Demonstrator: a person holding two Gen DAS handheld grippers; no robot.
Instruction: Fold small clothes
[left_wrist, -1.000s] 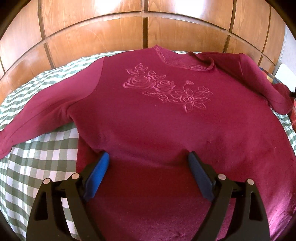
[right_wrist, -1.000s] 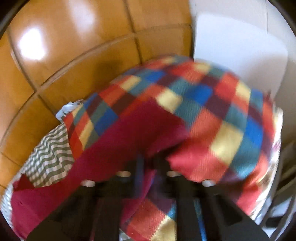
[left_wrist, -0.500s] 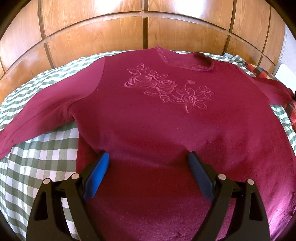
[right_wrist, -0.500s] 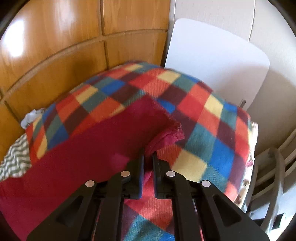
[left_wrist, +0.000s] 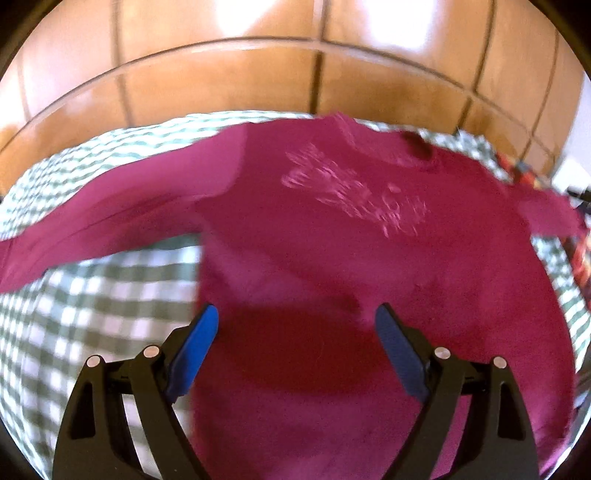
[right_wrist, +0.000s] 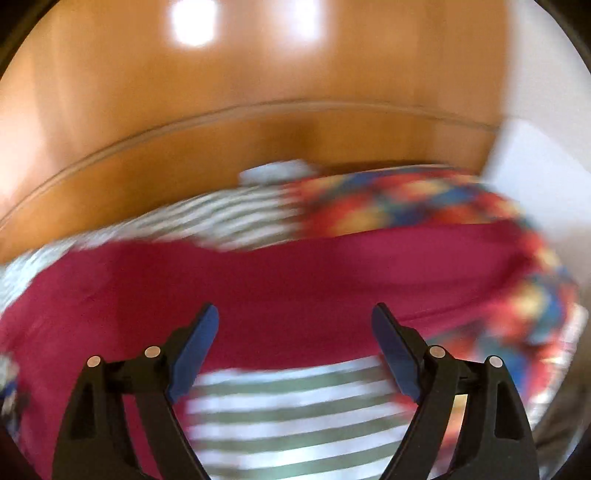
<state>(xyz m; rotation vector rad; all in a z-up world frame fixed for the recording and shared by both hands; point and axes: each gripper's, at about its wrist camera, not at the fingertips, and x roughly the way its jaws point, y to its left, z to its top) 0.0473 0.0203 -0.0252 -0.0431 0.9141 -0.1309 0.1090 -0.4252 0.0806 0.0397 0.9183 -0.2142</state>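
Note:
A maroon sweater (left_wrist: 332, 266) with embossed roses on the chest lies spread face up on a green checked cloth (left_wrist: 92, 314), both sleeves stretched out sideways. My left gripper (left_wrist: 295, 328) is open and empty, hovering over the sweater's lower body near its left side seam. In the right wrist view my right gripper (right_wrist: 291, 325) is open and empty over the sweater's right sleeve (right_wrist: 332, 280), which lies flat across the checked cloth (right_wrist: 295, 413). Both views are motion-blurred.
A multicoloured plaid blanket (right_wrist: 424, 206) lies beyond the right sleeve's end; it also shows at the right edge of the left wrist view (left_wrist: 517, 173). Wooden panelling (left_wrist: 295, 74) stands behind the surface. A white board (right_wrist: 535, 166) leans at the far right.
My right gripper has opened, let go of the right sleeve cuff, and swung left and back over the sleeve. The left gripper has shifted slightly while staying open.

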